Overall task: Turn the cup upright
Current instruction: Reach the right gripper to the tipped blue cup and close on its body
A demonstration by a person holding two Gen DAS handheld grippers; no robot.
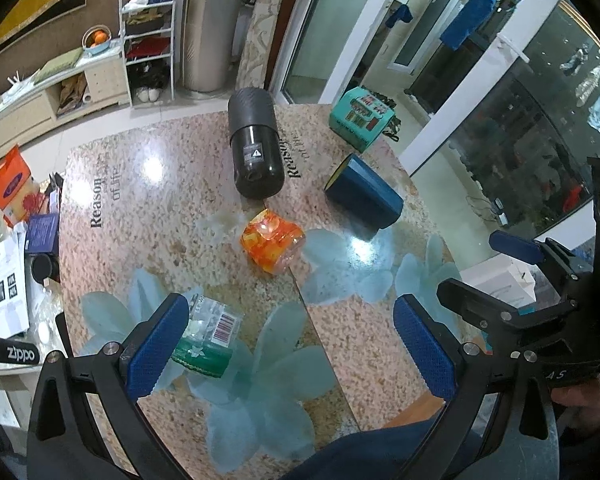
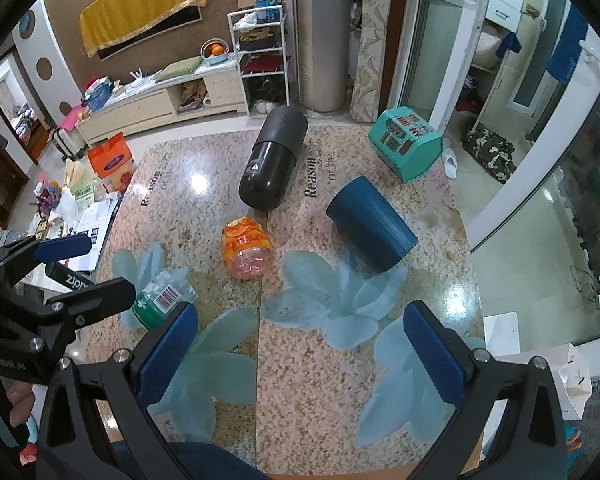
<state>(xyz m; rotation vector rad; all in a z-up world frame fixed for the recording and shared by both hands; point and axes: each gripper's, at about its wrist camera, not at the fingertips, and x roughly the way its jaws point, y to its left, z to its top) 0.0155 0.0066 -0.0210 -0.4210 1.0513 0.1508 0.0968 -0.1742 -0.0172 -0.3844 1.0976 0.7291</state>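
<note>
A dark blue cup lies on its side on the speckled table, right of centre; it also shows in the right wrist view. My left gripper is open and empty above the near table edge, well short of the cup. My right gripper is open and empty, also near the front edge, with the cup ahead and slightly right. Each gripper shows in the other's view: the right gripper at the right, the left gripper at the left.
A black flask lies at the table's back centre. An orange jar lies mid-table. A green-labelled clear bottle lies by my left finger. A teal box sits at the far right edge. Cluttered floor and shelves surround the table.
</note>
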